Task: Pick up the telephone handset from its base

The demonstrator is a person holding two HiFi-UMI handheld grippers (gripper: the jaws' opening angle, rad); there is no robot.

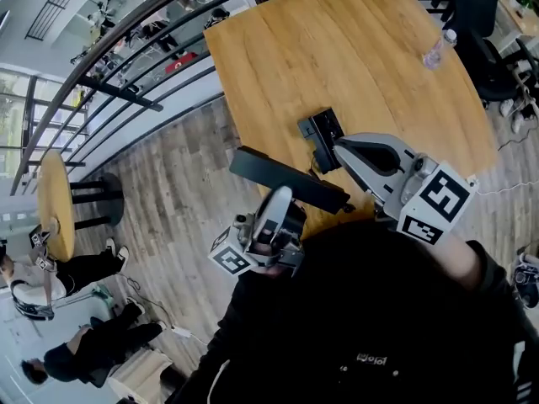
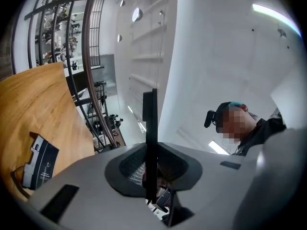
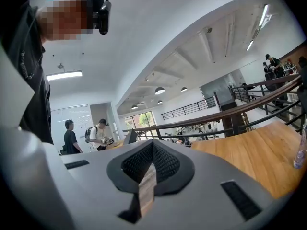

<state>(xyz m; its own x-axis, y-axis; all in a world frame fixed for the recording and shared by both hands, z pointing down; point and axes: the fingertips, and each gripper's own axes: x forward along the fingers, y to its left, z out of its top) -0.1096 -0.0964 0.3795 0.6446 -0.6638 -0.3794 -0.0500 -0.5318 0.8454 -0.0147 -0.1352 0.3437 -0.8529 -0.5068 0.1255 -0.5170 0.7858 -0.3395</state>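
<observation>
The black telephone handset (image 1: 269,172) hangs in the air as a long bar over the near edge of the wooden table (image 1: 354,49). My left gripper (image 1: 283,195) is shut on it from below. In the left gripper view the handset (image 2: 150,123) stands edge-on between the jaws of the left gripper (image 2: 151,176). The black phone base (image 1: 322,131) lies on the table, and shows again as the phone base (image 2: 41,162) at lower left. My right gripper (image 1: 337,147) points at the base, shut with nothing in it. In its own view the right gripper (image 3: 146,186) shows only a sliver of table between its jaws.
A clear plastic bottle (image 1: 436,50) stands at the table's far right corner, and the bottle (image 3: 301,152) is at the right edge. A dark railing (image 1: 126,66) runs left of the table. Below it are a round table (image 1: 55,204) and seated people.
</observation>
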